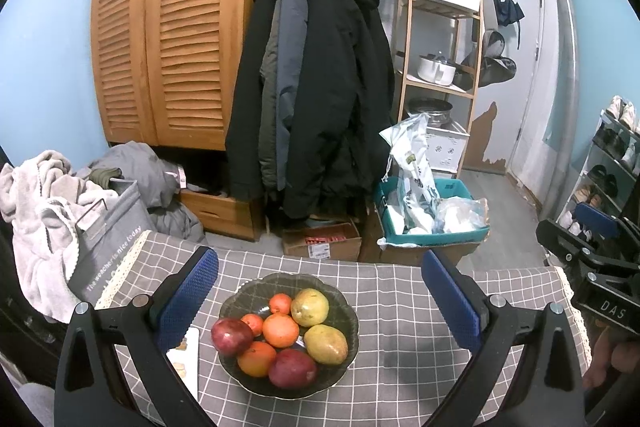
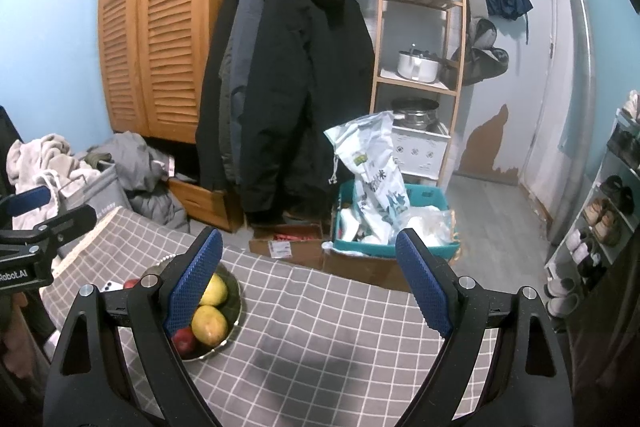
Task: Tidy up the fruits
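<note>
A dark glass bowl [image 1: 349,339] on the grey checked tablecloth [image 1: 404,311] holds several fruits: oranges [image 1: 280,329], two yellow-green mangoes [image 1: 326,343] and two dark red fruits [image 1: 231,336]. My left gripper [image 1: 320,301] hovers above the bowl, open, nothing between its blue pads. The right wrist view shows the bowl [image 2: 236,311] at the lower left, partly behind a finger. My right gripper [image 2: 310,277] is open over bare cloth to the bowl's right, and it shows at the right edge [image 1: 588,247] of the left wrist view.
A white flat object [image 1: 186,355] lies left of the bowl. Beyond the table's far edge stand cardboard boxes [image 1: 322,241] and a teal bin [image 1: 434,223] of bags. A grey laundry bag [image 1: 108,247] sits at the left, hanging coats [image 1: 316,91] behind, a shoe rack [image 1: 616,163] at the right.
</note>
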A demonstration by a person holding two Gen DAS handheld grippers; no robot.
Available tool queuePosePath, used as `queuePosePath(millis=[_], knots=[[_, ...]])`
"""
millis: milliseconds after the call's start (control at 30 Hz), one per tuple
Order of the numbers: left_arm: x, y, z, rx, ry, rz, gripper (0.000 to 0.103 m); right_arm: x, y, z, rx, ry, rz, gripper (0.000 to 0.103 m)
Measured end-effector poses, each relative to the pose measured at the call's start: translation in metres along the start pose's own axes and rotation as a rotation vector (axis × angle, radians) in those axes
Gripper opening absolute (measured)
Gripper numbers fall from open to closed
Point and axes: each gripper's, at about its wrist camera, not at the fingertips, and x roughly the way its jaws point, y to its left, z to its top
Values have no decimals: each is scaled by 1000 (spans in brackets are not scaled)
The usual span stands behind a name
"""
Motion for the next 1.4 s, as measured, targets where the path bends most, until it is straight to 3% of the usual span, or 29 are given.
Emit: queuePosePath(millis=[1400], knots=[[-4, -1, 1, -5, 4, 19, 102, -1, 0, -1, -3, 0, 0, 87]])
